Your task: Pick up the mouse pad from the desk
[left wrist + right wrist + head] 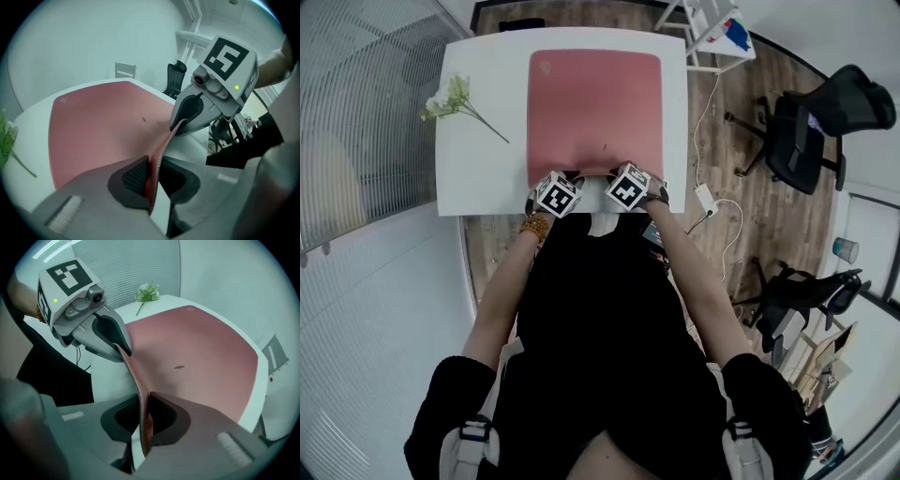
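A large pink mouse pad (595,108) covers much of the white desk (478,164). Its near edge is lifted and curls upward. My left gripper (565,180) is shut on that near edge, and the pad's stitched rim (157,171) runs between its jaws. My right gripper (617,176) is shut on the same edge a little to the right, with the rim (140,413) pinched between its pads. Each gripper shows in the other's view: the right gripper (185,122) and the left gripper (123,350) both bite the raised edge. The far part of the pad (201,343) still lies flat.
A sprig of white flowers (455,101) lies on the desk left of the pad, also visible as the flowers (147,292). A black office chair (811,127) and cables (712,202) are on the wooden floor to the right. A white stand (712,28) is beyond the desk.
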`<state>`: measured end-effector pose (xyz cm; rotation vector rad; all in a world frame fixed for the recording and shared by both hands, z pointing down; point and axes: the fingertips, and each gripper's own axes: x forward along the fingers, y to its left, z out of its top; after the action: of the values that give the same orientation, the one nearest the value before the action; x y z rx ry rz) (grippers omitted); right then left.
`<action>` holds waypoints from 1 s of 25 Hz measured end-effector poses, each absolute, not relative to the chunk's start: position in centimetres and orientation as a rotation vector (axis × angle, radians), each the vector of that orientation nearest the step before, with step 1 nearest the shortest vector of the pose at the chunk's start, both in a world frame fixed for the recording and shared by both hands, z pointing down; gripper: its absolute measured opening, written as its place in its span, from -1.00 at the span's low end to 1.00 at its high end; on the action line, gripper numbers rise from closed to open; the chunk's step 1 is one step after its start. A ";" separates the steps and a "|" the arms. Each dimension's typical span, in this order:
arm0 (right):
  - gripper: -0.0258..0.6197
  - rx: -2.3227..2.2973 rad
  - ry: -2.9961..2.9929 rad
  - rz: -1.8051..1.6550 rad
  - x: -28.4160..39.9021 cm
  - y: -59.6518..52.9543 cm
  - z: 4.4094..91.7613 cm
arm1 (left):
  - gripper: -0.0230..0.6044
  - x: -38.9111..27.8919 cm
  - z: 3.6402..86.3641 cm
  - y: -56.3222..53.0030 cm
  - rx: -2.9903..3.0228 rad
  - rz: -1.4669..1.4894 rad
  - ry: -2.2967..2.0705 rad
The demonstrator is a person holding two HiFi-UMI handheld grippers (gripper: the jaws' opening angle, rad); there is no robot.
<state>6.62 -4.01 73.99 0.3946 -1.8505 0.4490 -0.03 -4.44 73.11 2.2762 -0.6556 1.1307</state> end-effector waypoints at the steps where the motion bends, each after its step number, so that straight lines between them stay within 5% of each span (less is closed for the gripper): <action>1: -0.77 0.385 -1.851 0.454 6.6 -3.8 73.9 | -0.78 0.0 73.0 -4.3 2.267 1.121 -0.657; 25: -0.79 0.246 -1.915 0.396 5.8 -1.1 67.5 | -0.83 -0.7 66.9 -2.1 2.267 1.160 -0.543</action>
<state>5.78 -1.13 67.52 0.2457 -1.9151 0.3964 -0.71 -2.06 66.86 2.2668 -0.5431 1.1598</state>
